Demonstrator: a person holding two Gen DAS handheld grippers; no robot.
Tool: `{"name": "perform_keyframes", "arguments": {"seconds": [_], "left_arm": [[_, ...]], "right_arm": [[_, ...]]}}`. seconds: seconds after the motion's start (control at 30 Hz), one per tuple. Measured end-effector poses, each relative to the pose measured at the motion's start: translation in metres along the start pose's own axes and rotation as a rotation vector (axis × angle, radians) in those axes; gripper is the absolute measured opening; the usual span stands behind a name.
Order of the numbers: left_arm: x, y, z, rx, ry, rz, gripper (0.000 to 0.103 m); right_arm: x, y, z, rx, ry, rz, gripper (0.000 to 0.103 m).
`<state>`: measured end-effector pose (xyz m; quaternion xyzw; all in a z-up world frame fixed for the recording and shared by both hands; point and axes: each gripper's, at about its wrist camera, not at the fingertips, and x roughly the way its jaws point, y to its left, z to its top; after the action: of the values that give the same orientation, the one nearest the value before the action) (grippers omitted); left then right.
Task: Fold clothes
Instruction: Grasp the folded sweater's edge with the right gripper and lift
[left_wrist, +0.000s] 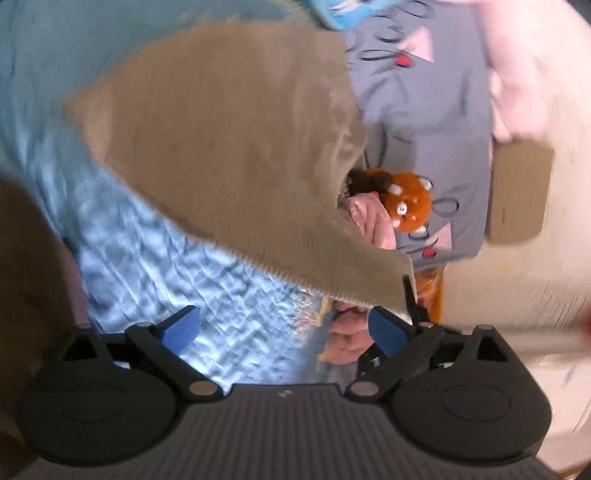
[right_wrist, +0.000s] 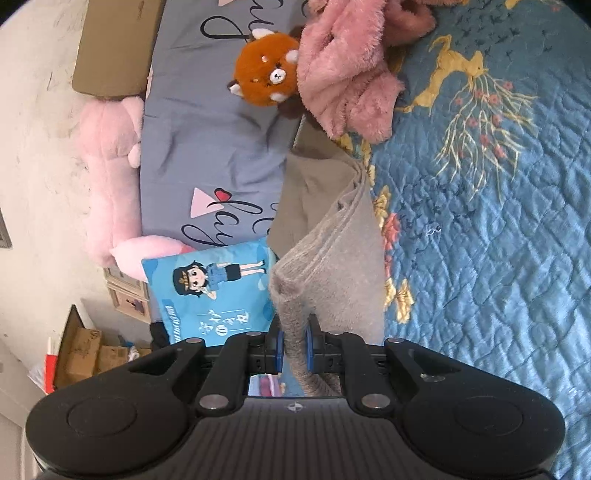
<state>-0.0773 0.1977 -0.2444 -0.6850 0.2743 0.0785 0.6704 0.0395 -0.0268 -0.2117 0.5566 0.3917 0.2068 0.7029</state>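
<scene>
Over the blue quilted bedspread (right_wrist: 498, 229), stitched in wavy lines with a gold deer and flowering branches, hangs a taupe knitted garment (right_wrist: 332, 240), finely ribbed, soft, doubled into several layers along one edge. The right gripper (right_wrist: 294, 349) has its blue pads pressed tight on a bunched fold of that knit, which rises from the jaws and drapes toward the pillows. In the left wrist view the same cloth (left_wrist: 229, 155) spreads as a broad, blurred sheet above the left gripper (left_wrist: 284, 328), whose blue pads stand wide apart; one corner of the knit lies just at the right-hand pad, though I cannot tell if it touches. Near the headboard sit a grey printed pillow (right_wrist: 207, 140), a fluffy pink garment (right_wrist: 343, 74), an orange plush animal (right_wrist: 266, 74), a pink plush toy (right_wrist: 110, 166) and a blue cartoon cushion (right_wrist: 214, 291). Cardboard boxes (right_wrist: 85, 354) stand by the pale wall.
</scene>
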Motion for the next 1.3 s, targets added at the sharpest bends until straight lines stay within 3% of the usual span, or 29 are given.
{"name": "perform_keyframes", "arguments": {"seconds": [0.17,0.3,0.37,0.5,0.53,0.7,0.8,0.87,0.93,1.13,1.2,1.3], "left_arm": [[0.030,0.021,0.015,-0.197,-0.094,-0.049,0.096],[0.040,0.018,0.037,-0.208,-0.246,-0.050,0.084],[0.037,0.021,0.048,-0.215,-0.310,-0.037,0.070],[0.026,0.032,0.077,-0.163,-0.349,0.005,0.017],[0.023,0.035,0.084,-0.143,-0.348,0.022,0.010],[-0.003,0.022,0.095,0.054,-0.388,0.135,0.009],[-0.020,-0.007,0.089,0.265,-0.404,0.164,0.009],[-0.038,-0.029,0.079,0.420,-0.420,0.157,0.009],[-0.059,-0.047,0.070,0.513,-0.417,0.125,0.009],[-0.137,-0.067,0.032,0.698,-0.375,0.128,0.009],[-0.158,-0.060,0.022,0.723,-0.369,0.152,0.009],[-0.168,-0.042,0.025,0.680,-0.351,0.231,0.009]], "right_arm": [[-0.008,0.000,0.002,0.015,-0.008,0.017,0.011],[-0.017,-0.008,0.007,0.033,-0.031,0.008,0.011],[-0.021,-0.015,0.008,0.042,-0.039,-0.003,0.011],[-0.025,-0.031,0.008,0.039,-0.044,-0.044,0.011],[-0.028,-0.033,0.006,0.019,-0.041,-0.056,0.011],[-0.049,-0.027,-0.009,-0.197,0.017,-0.091,0.011],[-0.061,-0.024,-0.019,-0.326,0.051,-0.111,0.010],[-0.070,-0.021,-0.025,-0.412,0.074,-0.124,0.007],[-0.078,-0.019,-0.031,-0.499,0.097,-0.137,0.005],[-0.134,0.001,-0.049,-0.659,0.187,-0.144,0.005],[-0.138,-0.012,-0.054,-0.646,0.244,-0.211,0.006],[-0.130,-0.050,-0.055,-0.561,0.257,-0.428,0.008]]}}
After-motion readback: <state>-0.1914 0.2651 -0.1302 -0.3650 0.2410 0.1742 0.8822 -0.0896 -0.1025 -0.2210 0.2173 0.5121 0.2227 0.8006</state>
